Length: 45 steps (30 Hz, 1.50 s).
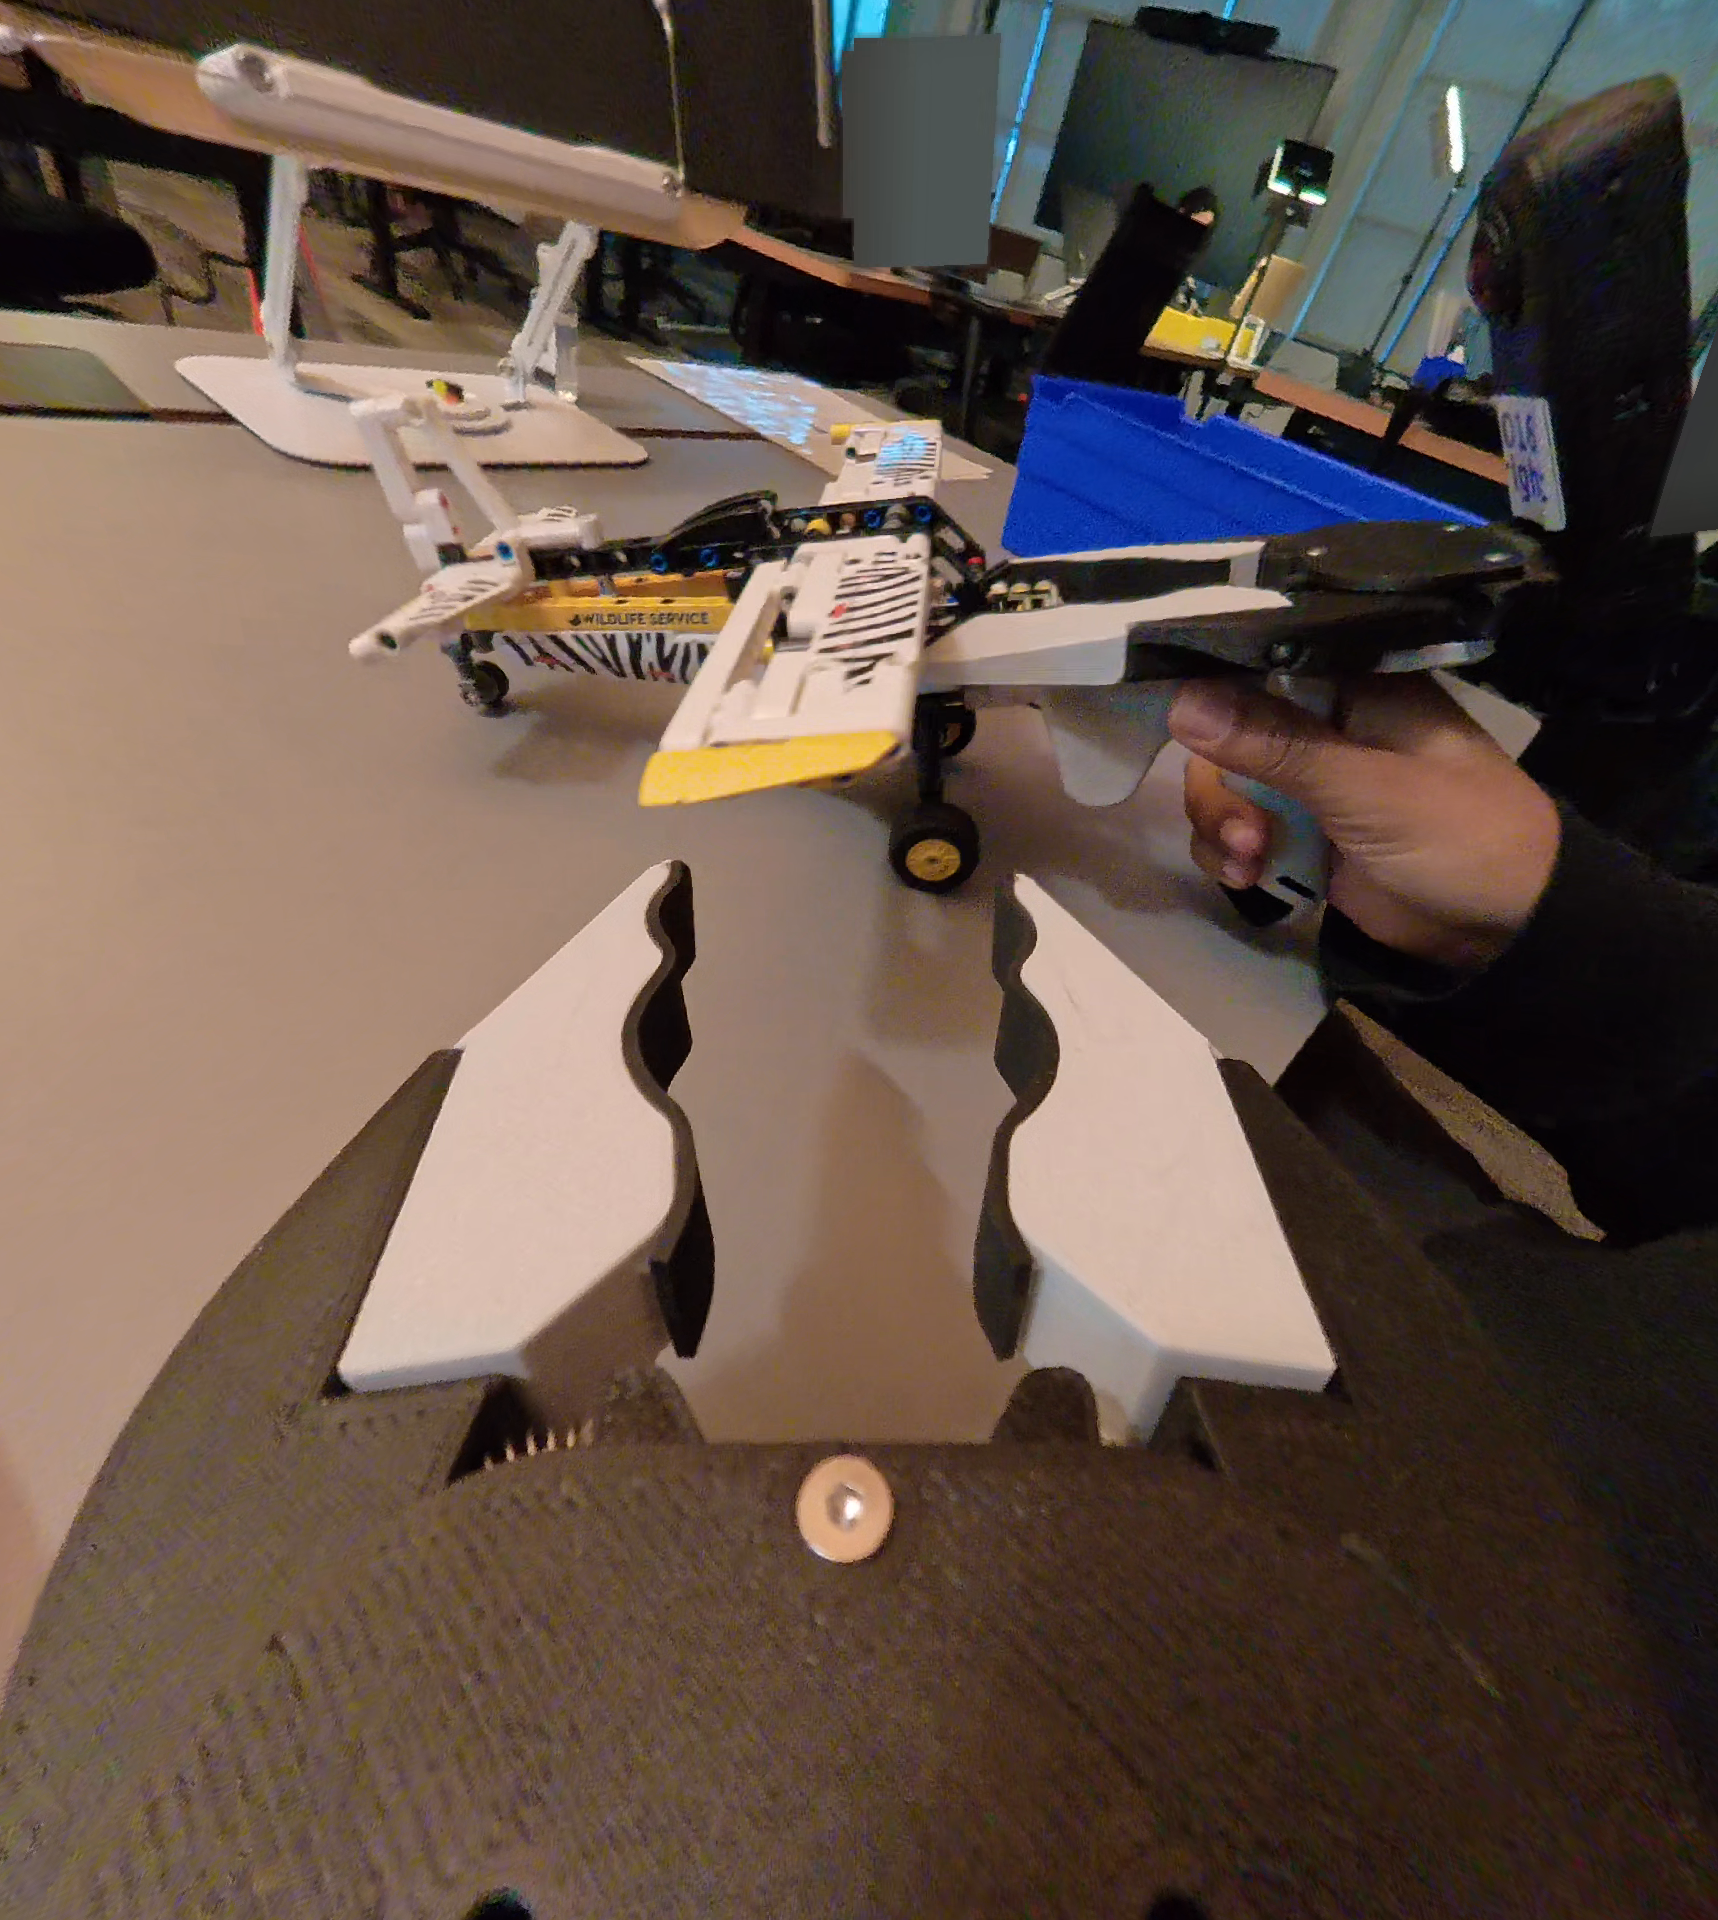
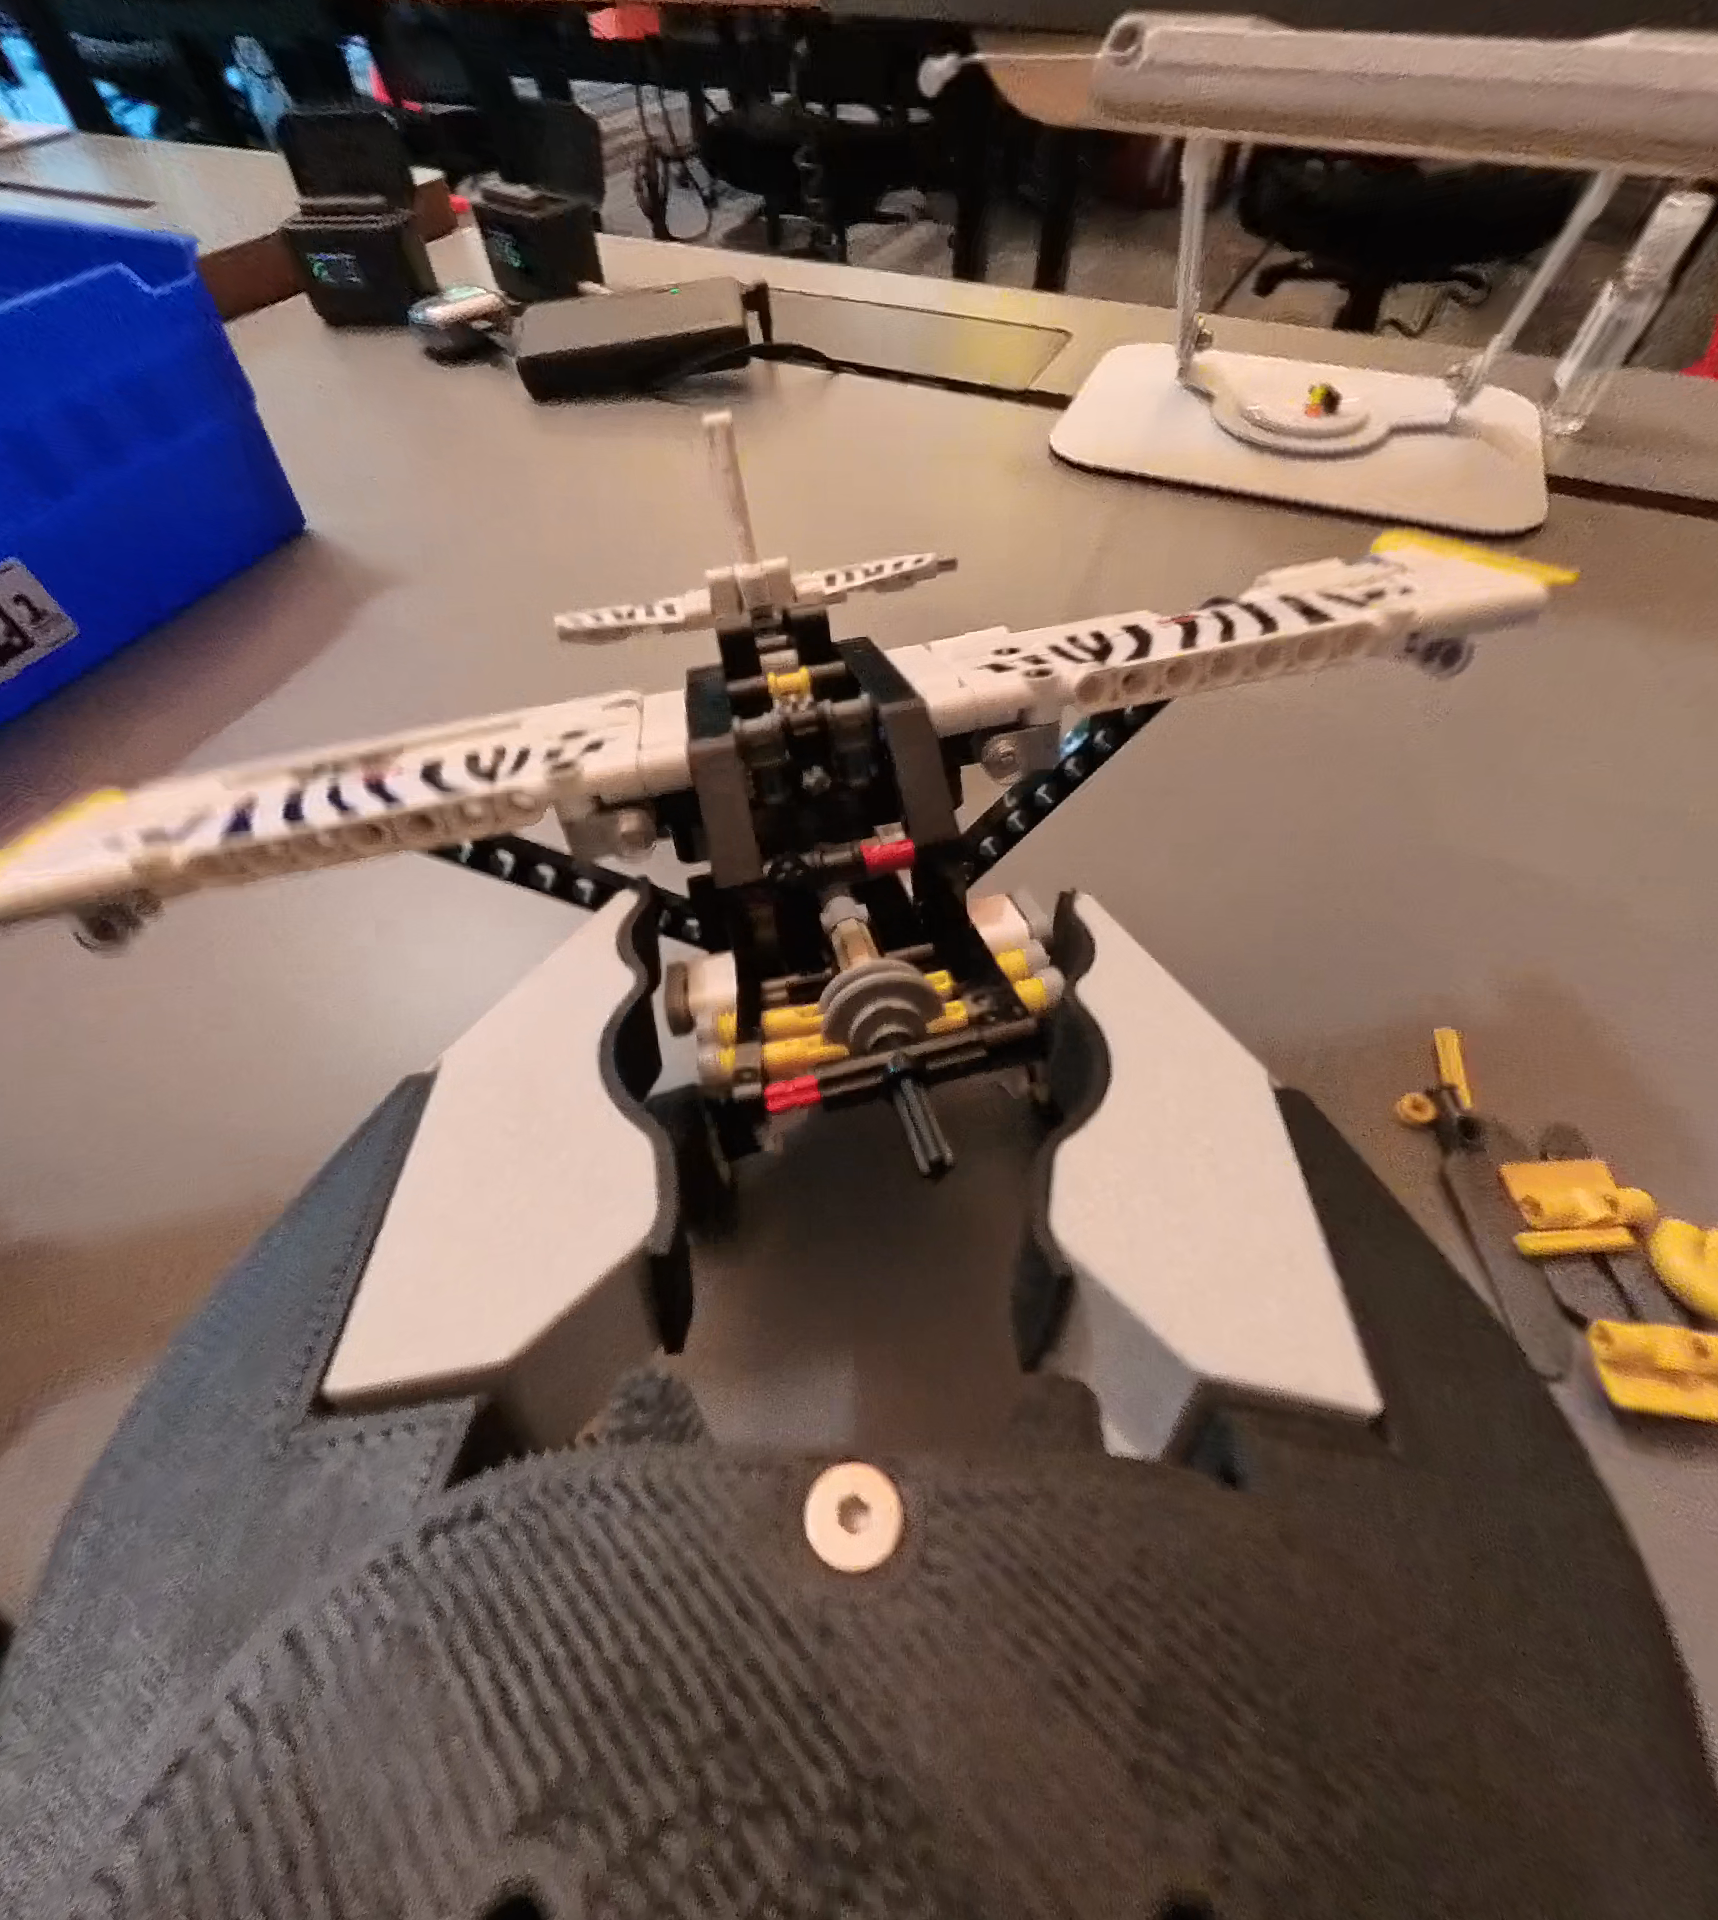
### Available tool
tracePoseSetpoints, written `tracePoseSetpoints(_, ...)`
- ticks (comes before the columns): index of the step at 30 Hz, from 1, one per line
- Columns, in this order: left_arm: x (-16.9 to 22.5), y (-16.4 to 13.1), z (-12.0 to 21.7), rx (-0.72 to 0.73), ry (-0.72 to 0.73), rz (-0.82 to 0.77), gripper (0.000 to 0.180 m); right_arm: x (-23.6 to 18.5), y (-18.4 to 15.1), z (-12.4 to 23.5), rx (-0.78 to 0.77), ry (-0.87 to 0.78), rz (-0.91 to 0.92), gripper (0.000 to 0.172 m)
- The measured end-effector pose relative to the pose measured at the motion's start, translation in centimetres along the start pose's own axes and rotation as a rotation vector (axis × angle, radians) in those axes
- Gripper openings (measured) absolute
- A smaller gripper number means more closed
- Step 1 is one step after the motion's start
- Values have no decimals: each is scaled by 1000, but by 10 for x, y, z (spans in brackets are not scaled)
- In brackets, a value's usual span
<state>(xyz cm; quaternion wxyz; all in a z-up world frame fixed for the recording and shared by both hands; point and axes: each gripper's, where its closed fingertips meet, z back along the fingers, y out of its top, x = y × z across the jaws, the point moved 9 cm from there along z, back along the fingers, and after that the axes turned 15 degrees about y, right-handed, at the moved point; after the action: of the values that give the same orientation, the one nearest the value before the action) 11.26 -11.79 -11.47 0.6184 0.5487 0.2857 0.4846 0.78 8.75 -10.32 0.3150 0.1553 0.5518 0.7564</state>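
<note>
- Left gripper (image 1: 839,883), nearest the lens: black body with white fingers (image 1: 564,1091), jaws apart with only bare worktop (image 1: 159,831) between them, hovering low, just short of the plane's yellow wingtip.
- Grey worktop carrying a brick-built toy plane (image 1: 730,613), white with black stripes and yellow trim, standing on its wheels near the middle.
- Right gripper (image 2: 850,935), level with the worktop and gripped by a person's hand (image 1: 1374,821) in a dark sleeve; its jaws are set on both sides of the plane's nose, pads against the yellow-and-black engine block.
- Loose yellow and dark pieces (image 2: 1613,1268) lying on the worktop to the right of the right gripper.
- Blue bin (image 2: 55,447) beyond the plane's left wing; white desk lamp (image 2: 1354,436) toward the far edge, behind the tail.
- Black chargers (image 2: 356,249) and a power brick at the far edge; office desks, chairs and a monitor fill the dim room behind.
</note>
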Motion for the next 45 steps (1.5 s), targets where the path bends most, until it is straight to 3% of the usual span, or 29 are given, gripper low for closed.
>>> tracePoseSetpoints(2, 2, 1, -2, -16, 8, -12, 59, -7, 7, 2, -19, 14, -25, 72)
tracePoseSetpoints(6, -1, -2, -6, -54, 32, 26, 66, -18, 16, 6, -8, 163, -149, 88)
tracePoseSetpoints(11, -14, 13, -10, -14, -5, 106, 41, -18, 8, 9, -51, 191, -146, 92)
tracePoseSetpoints(19, -41, 33, -36, -27, 55, 88, 38, -31, 4, 15, -36, 278, -150, 95)
tracePoseSetpoints(22, -61, 40, -44, -22, 114, 113, 39, -41, 4, 11, -28, 364, -150, 91)
tracePoseSetpoints(26, -67, 42, -46, -37, 89, 148, 40, -36, 5, 14, 2, 340, -82, 72)
tracePoseSetpoints(34, -52, 25, -24, 127, 77, 253, 46, -25, -2, 35, 83, 387, 8, 57)
tracePoseSetpoints(37, -39, 28, -16, 189, 93, 159, 50, -17, -2, 41, 131, 398, 34, 49)
tracePoseSetpoints(45, 14, 29, -26, 233, 81, -289, 48, 6, 7, 40, 256, 468, 96, 40)
